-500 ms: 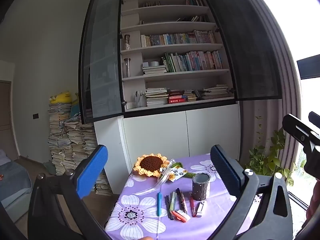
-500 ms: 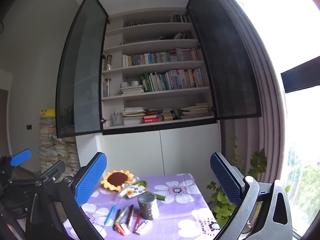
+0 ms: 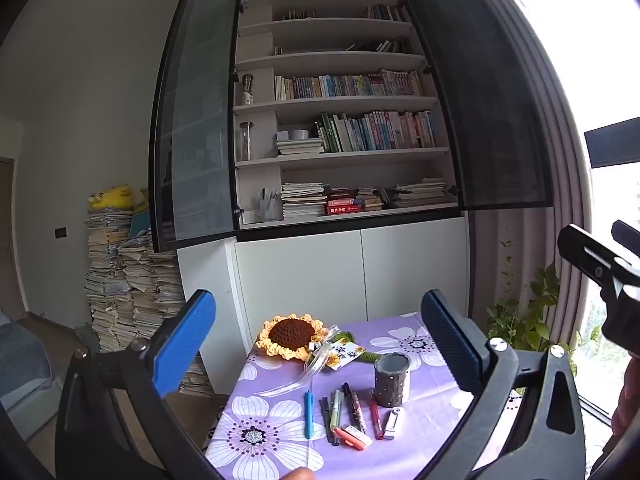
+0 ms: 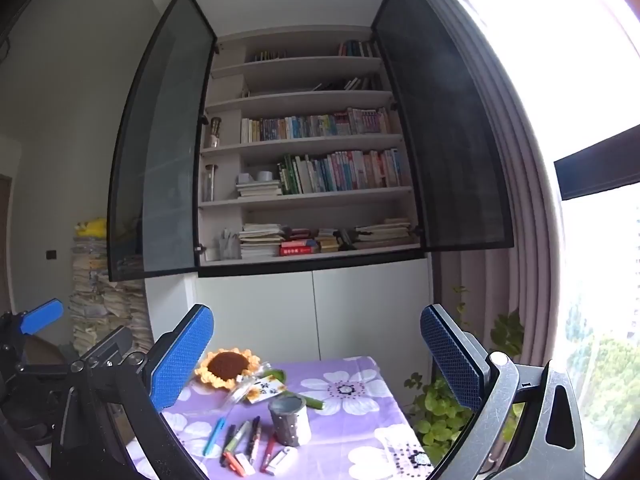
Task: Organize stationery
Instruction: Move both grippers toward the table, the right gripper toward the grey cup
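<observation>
Several pens [image 3: 344,410] [image 4: 240,438] lie side by side on a small table with a purple flowered cloth [image 3: 272,436] [image 4: 360,424]: a blue pen [image 3: 308,414] at the left, dark and green ones, a red one, an orange marker [image 3: 352,438] and a white eraser [image 3: 393,424]. A grey dotted pen cup [image 3: 392,379] [image 4: 290,420] stands upright just behind them. My left gripper [image 3: 320,344] hangs open above the table, nothing between its blue pads. My right gripper [image 4: 316,356] is open too, held high over the cup.
A crocheted sunflower [image 3: 291,335] [image 4: 227,366] with a ribbon and tag lies at the table's back. Behind stands a white cabinet with open glass doors [image 3: 196,120] and bookshelves [image 3: 344,136]. Paper stacks [image 3: 120,280] rise at left; a plant [image 3: 520,312] and window at right.
</observation>
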A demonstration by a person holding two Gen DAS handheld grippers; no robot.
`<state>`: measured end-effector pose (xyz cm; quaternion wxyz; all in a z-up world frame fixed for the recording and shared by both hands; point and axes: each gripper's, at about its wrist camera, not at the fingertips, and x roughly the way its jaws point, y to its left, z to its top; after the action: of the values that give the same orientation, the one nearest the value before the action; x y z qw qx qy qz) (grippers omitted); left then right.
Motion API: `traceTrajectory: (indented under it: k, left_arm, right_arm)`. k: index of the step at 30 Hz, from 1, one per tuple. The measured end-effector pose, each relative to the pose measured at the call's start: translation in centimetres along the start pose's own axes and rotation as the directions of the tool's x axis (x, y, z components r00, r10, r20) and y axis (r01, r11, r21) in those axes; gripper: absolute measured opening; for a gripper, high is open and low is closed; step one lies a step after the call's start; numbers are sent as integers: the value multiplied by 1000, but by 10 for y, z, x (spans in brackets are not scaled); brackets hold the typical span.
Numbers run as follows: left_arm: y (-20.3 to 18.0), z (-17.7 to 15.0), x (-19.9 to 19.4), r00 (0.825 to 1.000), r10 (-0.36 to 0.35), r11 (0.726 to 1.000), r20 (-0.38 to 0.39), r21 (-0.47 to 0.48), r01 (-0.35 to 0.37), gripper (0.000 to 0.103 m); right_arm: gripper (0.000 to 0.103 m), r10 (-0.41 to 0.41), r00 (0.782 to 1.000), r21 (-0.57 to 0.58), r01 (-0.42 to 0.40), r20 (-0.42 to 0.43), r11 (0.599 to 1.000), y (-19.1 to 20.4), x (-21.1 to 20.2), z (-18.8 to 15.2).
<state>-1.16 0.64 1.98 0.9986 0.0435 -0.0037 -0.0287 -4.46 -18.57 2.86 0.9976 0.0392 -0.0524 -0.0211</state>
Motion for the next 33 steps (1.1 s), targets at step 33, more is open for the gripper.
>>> traceTrajectory:
  k: [33]
  left_arm:
    - [-16,-39,88,988,-13,1000,-156,5,14,102]
  right_arm:
    - [103,17,989,-29,-21,-145,999,-11,72,-29]
